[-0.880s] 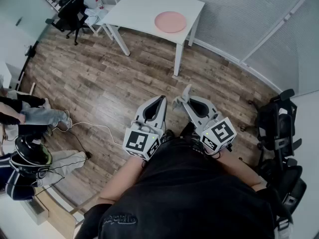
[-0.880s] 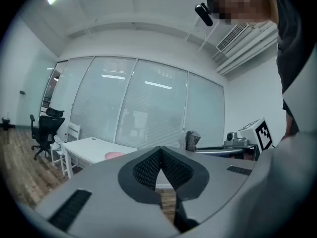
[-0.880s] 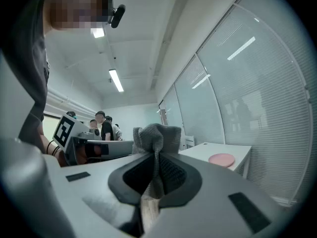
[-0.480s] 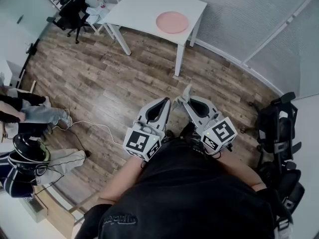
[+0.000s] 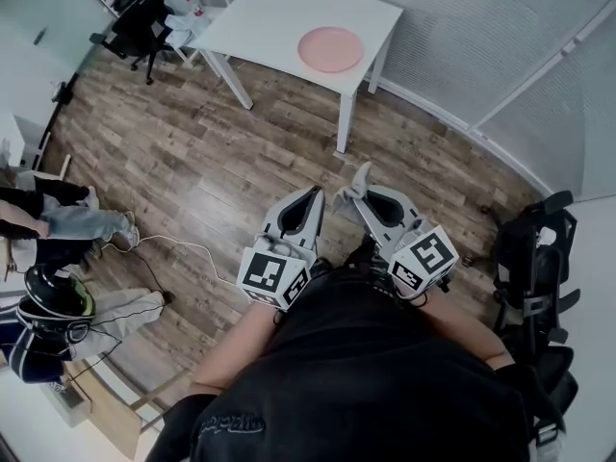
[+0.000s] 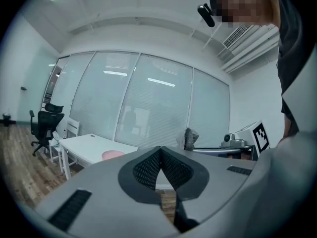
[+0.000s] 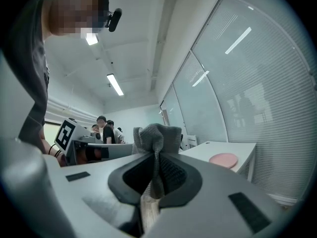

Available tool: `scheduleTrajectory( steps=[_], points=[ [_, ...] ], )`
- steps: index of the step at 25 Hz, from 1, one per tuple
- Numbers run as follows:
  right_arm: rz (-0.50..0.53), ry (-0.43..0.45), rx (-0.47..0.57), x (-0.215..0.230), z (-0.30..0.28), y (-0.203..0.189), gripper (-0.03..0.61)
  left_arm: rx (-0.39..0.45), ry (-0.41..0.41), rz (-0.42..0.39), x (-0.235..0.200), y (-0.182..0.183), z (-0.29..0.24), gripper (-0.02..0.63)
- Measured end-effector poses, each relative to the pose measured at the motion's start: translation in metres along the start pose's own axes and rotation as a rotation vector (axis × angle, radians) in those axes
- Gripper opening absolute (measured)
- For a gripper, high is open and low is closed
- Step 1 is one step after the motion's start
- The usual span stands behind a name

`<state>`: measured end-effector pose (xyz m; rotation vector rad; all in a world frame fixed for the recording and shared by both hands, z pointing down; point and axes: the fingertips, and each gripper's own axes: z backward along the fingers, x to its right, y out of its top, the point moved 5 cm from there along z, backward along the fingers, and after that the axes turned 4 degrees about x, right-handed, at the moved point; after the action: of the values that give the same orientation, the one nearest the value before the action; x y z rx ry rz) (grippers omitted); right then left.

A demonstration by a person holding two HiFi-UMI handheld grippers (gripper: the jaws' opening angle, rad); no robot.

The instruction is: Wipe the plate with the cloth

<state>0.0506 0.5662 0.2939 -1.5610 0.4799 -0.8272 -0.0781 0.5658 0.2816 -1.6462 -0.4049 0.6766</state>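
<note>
Wood-plank flooring [image 5: 221, 162] fills a room walled with frosted glass panels [image 5: 462, 27]. At the far side stands a white table [image 5: 269, 12], with a round pink plate [image 5: 330, 49] lying flat near its right edge, well apart from the person's two tools, which are held side by side low in front of the body. The left gripper [image 5: 314, 193] has its jaws pressed together with nothing between them, while the right gripper [image 5: 353, 193] pinches a bunched grey cloth [image 5: 362, 175] that pokes up past its tips.
</note>
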Motion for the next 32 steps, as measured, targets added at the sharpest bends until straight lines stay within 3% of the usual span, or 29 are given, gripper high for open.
scheduleTrajectory(
  steps=[15,25,32],
  points=[
    [0.021,0.012,-0.018,0.153,0.021,0.038,0.035,0.063,0.045,0.034,0.025,0.002,-0.147,0.014],
    [-0.010,-0.028,-0.021,0.196,0.028,0.038,0.035,0.050,0.019,0.034,0.027,0.002,-0.194,0.014],
    [-0.036,-0.063,-0.018,0.221,0.012,0.036,0.035,0.031,0.017,0.021,0.007,0.004,-0.212,0.014]
  ],
)
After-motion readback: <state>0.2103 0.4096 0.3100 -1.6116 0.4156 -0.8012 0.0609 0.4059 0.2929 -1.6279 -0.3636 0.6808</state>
